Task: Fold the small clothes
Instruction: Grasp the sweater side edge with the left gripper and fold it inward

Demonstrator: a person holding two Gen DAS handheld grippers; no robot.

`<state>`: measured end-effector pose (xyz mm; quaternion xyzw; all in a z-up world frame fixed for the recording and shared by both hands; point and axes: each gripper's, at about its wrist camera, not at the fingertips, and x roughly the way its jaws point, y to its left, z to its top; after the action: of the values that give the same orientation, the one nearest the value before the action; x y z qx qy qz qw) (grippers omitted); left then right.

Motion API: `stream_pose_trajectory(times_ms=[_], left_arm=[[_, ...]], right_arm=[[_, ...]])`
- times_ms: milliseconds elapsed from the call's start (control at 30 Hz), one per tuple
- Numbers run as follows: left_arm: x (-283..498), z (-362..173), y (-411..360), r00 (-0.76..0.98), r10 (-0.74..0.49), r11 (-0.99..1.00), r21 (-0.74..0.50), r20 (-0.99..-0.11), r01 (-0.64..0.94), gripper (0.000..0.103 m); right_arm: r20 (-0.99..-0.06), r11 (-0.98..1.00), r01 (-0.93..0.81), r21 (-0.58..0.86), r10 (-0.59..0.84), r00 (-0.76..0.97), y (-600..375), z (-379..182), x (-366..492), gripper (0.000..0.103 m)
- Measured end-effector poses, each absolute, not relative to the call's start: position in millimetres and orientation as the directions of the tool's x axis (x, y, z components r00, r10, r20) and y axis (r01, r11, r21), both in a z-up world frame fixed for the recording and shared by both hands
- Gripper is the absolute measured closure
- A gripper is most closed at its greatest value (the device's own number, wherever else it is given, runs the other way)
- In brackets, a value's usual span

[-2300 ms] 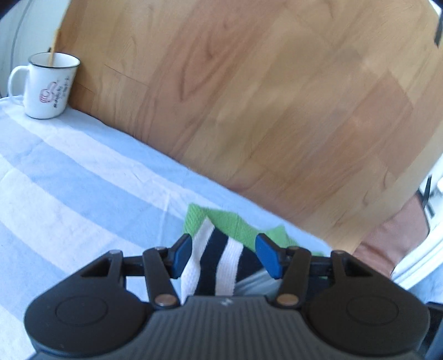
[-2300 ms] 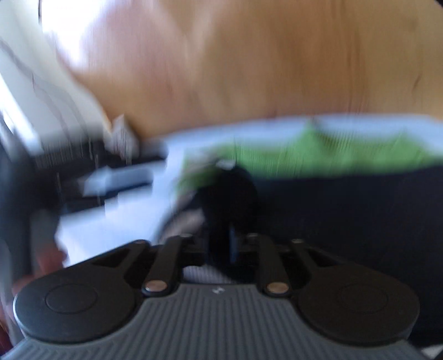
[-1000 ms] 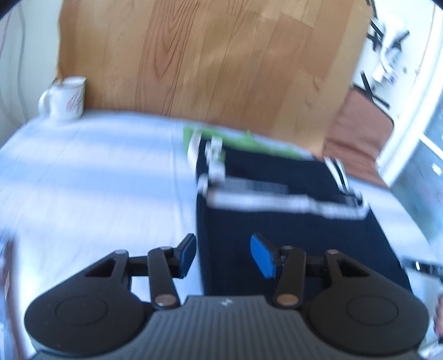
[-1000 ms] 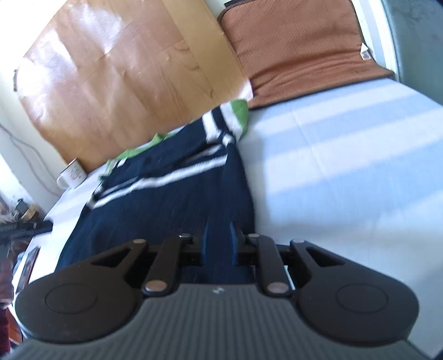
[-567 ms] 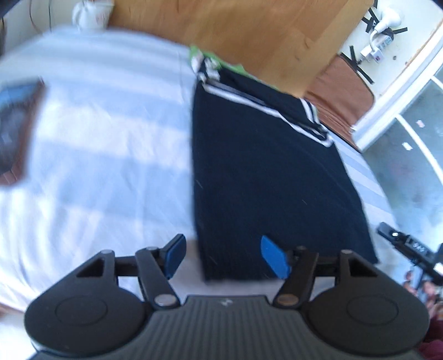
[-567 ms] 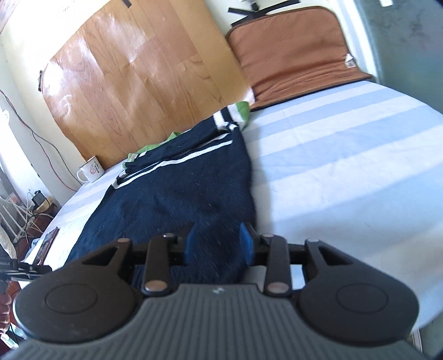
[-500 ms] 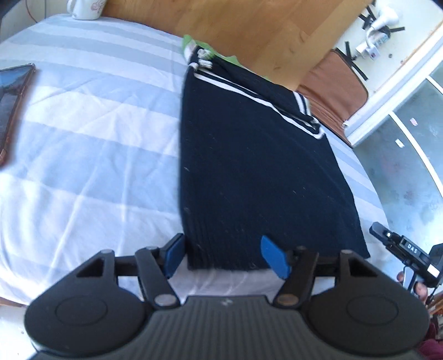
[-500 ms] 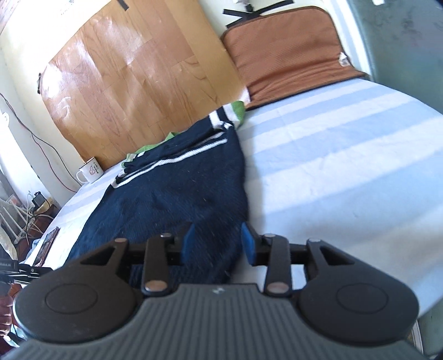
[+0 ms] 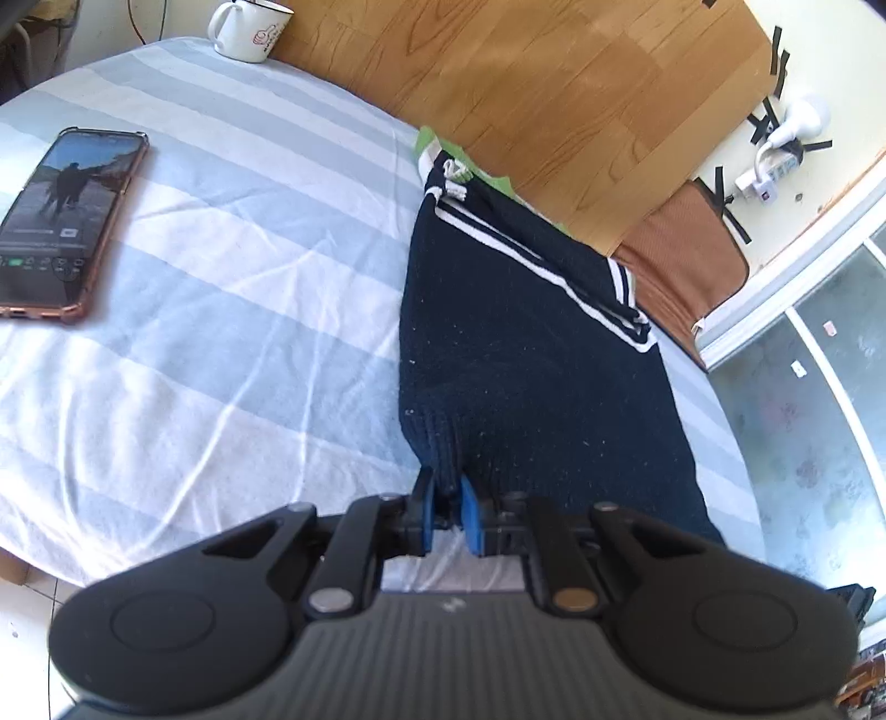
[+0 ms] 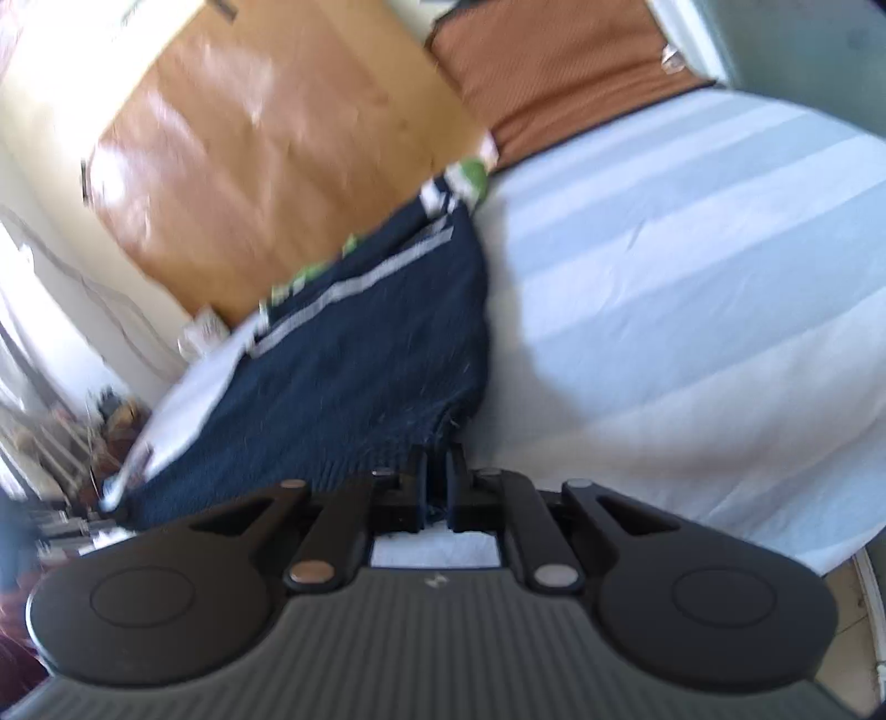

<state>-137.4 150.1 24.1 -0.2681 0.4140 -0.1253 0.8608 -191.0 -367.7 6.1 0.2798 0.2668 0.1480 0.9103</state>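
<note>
Blue-and-white striped bedding (image 9: 232,310) covers the bed and carries everything. Nearest, at the lower centre of the left view, the left tongs (image 9: 446,512) are pinched onto the near left corner of the navy sweater's (image 9: 531,360) ribbed hem; at the lower centre of the right view, the right tongs (image 10: 437,487) clamp the hem's other corner, though that picture is blurred. The sweater lies flat up the middle of the frame, its white-striped sleeves folded across the far end, with something green (image 9: 437,141) beneath it against the wood-grain board (image 9: 554,88).

To fold well, I judge both corners should rise together, level and taut, then travel toward the striped end and land with the edges aligned.

Farther off, a phone (image 9: 63,221) with a lit screen lies at the left edge, its text too small to read. A white mug (image 9: 249,27) at the upper left bears a reddish design, illegible.
</note>
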Motion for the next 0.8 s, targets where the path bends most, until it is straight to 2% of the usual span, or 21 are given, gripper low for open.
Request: stream_pose_trajectory(times_ms=[133,233,367,500,567,600,633,667,700,767,800], left_arm=[[-124,33,145,0.614,-0.485,0.804,-0.594,-0.623,0.031,0.093],[-101,46,145,0.633,-0.526,0.763,-0.644,-0.568,0.056,0.093],[-49,63,152,0.669,-0.521,0.735,-0.677,-0.530,0.036,0.093],[20,67,158,0.672,-0.472,0.750,-0.661,-0.571,-0.035,0.092],[57,61,156,0.672,-0.430,0.775,-0.628,-0.602,-0.067,0.086],[75,56,155,0.669,-0.398,0.795,-0.600,-0.628,-0.090,0.068],[89,51,153,0.665,-0.357,0.816,-0.565,-0.656,-0.119,0.055],[98,46,151,0.662,-0.313,0.834,-0.530,-0.681,-0.151,0.055],[101,40,151,0.654,-0.295,0.840,-0.515,-0.697,-0.170,0.055],[92,31,153,0.648,-0.335,0.844,-0.523,-0.684,-0.116,0.054],[84,28,153,0.648,-0.333,0.857,-0.507,-0.685,-0.096,0.050]], right_arm=[[-0.339,0.771,-0.156,0.617,0.440,0.832,-377,25,-180,0.094],[-0.300,0.752,-0.171,0.636,0.445,0.844,-378,38,-155,0.094],[-0.293,0.752,-0.164,0.639,0.434,0.852,-375,51,-96,0.094],[-0.330,0.743,-0.114,0.659,0.422,0.844,-370,54,-22,0.094],[-0.347,0.759,-0.060,0.648,0.364,0.864,-371,49,14,0.089],[-0.362,0.778,-0.021,0.628,0.316,0.877,-372,44,29,0.088],[-0.394,0.791,0.027,0.611,0.275,0.877,-373,40,37,0.086],[-0.420,0.778,0.067,0.625,0.262,0.869,-375,35,41,0.083],[-0.402,0.746,0.049,0.664,0.301,0.865,-379,31,39,0.083],[-0.367,0.737,-0.015,0.676,0.354,0.860,-378,29,23,0.080],[-0.370,0.767,-0.034,0.641,0.348,0.861,-374,31,16,0.074]])
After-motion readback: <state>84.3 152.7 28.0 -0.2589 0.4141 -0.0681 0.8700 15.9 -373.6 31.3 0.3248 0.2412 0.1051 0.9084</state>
